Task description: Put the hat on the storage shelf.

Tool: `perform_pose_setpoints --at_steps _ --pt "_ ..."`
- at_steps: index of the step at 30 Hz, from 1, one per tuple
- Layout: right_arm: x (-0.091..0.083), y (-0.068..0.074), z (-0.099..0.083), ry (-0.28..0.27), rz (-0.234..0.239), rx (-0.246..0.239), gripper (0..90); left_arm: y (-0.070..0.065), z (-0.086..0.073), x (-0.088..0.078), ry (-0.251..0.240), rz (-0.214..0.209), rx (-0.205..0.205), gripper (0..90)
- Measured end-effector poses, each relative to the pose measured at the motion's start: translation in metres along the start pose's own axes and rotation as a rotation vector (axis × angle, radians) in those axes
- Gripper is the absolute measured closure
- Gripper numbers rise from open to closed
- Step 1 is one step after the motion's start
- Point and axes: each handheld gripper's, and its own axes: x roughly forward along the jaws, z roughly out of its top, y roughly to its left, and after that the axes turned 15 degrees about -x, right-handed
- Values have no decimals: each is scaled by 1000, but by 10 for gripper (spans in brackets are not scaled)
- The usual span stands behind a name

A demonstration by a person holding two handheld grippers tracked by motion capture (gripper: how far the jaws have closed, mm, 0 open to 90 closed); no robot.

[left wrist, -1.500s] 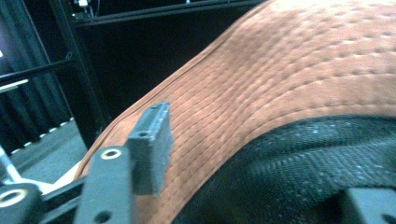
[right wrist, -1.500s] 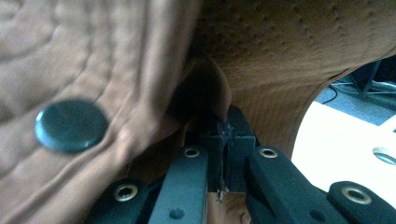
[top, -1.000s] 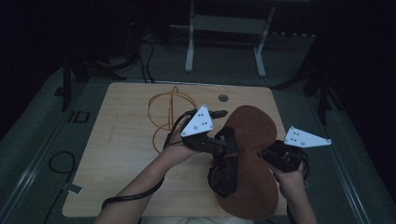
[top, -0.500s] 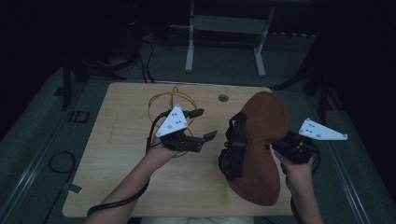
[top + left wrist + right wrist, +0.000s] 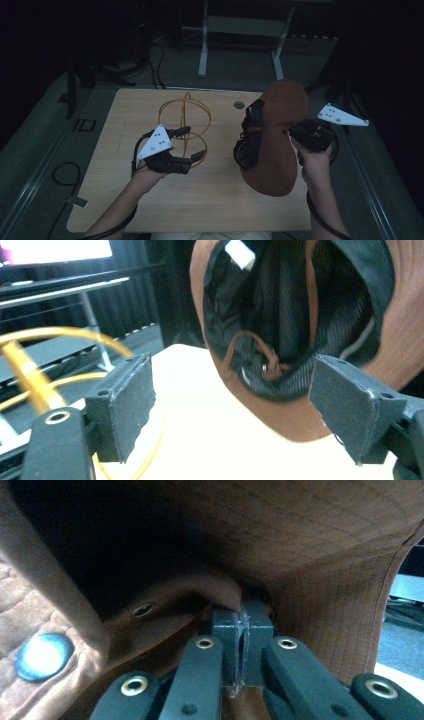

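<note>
Two grippers: my right gripper (image 5: 295, 134) is clamped on the wide-brimmed brown fabric hat (image 5: 274, 137), lifted over the light wooden table (image 5: 220, 200). My left gripper (image 5: 192, 144) hangs with jaws apart beside the gold wire stand (image 5: 186, 117).

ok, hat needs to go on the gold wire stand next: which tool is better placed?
Right, probably. The right tool is already shut on the brown hat, lifted beside the gold wire stand. The left tool is open at the stand and holds nothing, so it could steady it.
</note>
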Motion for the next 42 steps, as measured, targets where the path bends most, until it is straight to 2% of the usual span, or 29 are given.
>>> perform_pose_setpoints --at_steps 6,8,11,12,13,17,24,26,31,36,42 --pt "17 -14 7 -4 -12 18 878 10 -19 -19 11 41 -17 151" --pt "23 -18 9 -5 -14 29 878 14 -27 -25 6 53 -37 148" --pt "31 -24 13 2 -24 33 878 18 -42 -34 -1 89 -39 141" --pt "34 -26 15 2 -27 35 878 21 -50 -39 -8 113 -48 121" --pt "34 -26 15 2 -27 35 878 21 -50 -39 -8 113 -48 115" --pt "49 -36 23 13 -32 35 878 30 -75 -50 21 163 -77 111" --pt "74 -45 35 22 -43 32 878 41 -114 -65 16 237 -118 94" --pt "82 -47 41 23 -44 36 878 42 -122 -69 25 266 -112 94" --pt "101 -46 52 24 -51 26 878 44 -136 -77 10 310 -130 94" --pt "126 -40 60 39 -49 12 877 46 -141 -85 -6 326 -139 95" --pt "157 -29 59 51 6 39 877 50 -145 -89 -18 330 -161 95"
